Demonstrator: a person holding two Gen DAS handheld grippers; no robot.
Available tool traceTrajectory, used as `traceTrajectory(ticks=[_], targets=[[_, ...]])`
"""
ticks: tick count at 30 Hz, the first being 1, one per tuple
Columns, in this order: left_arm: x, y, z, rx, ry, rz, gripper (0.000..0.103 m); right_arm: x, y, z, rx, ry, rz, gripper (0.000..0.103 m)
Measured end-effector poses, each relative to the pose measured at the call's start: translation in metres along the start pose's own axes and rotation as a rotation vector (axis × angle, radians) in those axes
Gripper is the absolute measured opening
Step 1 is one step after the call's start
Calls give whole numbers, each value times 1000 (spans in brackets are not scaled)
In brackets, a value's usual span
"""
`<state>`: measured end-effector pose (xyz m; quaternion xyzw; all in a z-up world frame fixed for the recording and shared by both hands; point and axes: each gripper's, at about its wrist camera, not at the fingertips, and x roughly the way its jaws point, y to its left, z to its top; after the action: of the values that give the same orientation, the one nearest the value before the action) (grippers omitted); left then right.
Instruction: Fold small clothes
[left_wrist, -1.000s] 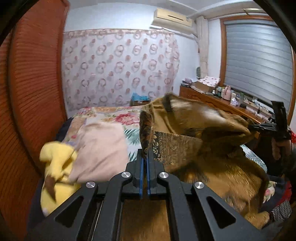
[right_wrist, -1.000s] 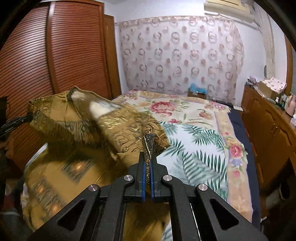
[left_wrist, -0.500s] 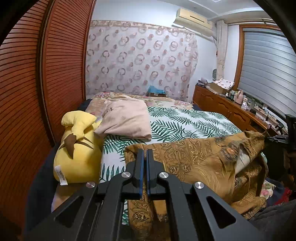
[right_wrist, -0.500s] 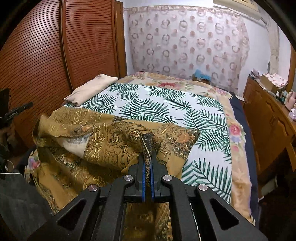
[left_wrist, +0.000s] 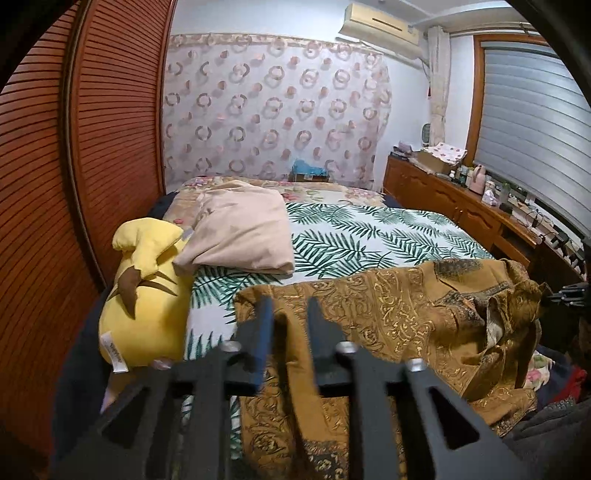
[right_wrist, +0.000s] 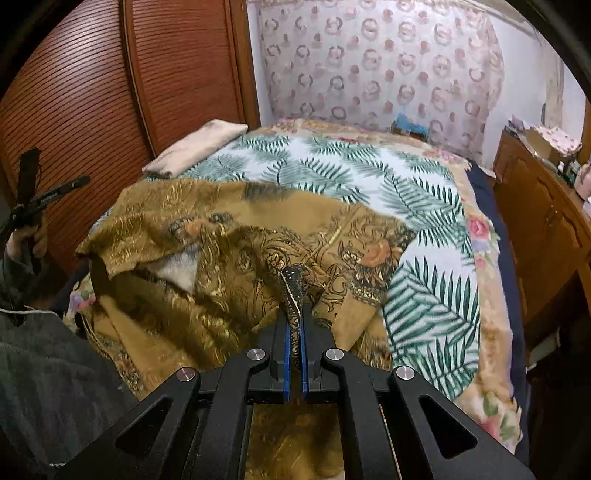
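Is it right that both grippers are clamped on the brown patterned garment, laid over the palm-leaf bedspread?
Not quite. Only the right gripper is clamped on the brown patterned garment. The left wrist view shows the left gripper with jaws just opened, cloth loose between them. The garment does lie on the palm-leaf bedspread.

A golden-brown paisley garment (left_wrist: 406, 314) lies on a green-palm-leaf white bedsheet (left_wrist: 369, 232) beside a yellow plush toy (left_wrist: 144, 295).

One gold patterned garment (left_wrist: 388, 314), one folded beige cloth (left_wrist: 240, 229), one yellow plush toy (left_wrist: 144, 314), two claws (left_wrist: 288, 325).
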<state>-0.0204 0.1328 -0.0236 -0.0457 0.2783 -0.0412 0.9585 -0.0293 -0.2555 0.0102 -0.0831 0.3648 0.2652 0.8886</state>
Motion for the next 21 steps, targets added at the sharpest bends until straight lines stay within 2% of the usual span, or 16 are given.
traceTrajectory(ticks=[1,2,4,7,8,11,16,18,20,21], targets=[[3,-1,0,0,8,-7,32,1,0,1,0,0,0,3],[6,-2,1,1,20,-17,42,0,1,2,-5,-3,-3,3],[15,-5,1,5,47,-43,48,1,2,6,-14,-6,-7,3],[25,-9,1,1,73,-51,71,1,4,10,-20,-13,-5,3],[29,-10,0,0,84,-56,75,2,3,11,-19,-17,-5,3],[37,-12,0,2,98,-55,76,0,1,12,-3,-27,-11,5],[50,-8,6,-18,123,-9,76,-13,3,15,-15,-60,-32,16],[54,-7,9,-17,126,11,76,-21,5,18,-29,-96,-55,37],[57,-5,11,-17,124,25,76,-25,3,23,-22,-122,-72,50],[60,-3,13,-17,124,30,76,-24,-1,26,-10,-132,-86,53]])
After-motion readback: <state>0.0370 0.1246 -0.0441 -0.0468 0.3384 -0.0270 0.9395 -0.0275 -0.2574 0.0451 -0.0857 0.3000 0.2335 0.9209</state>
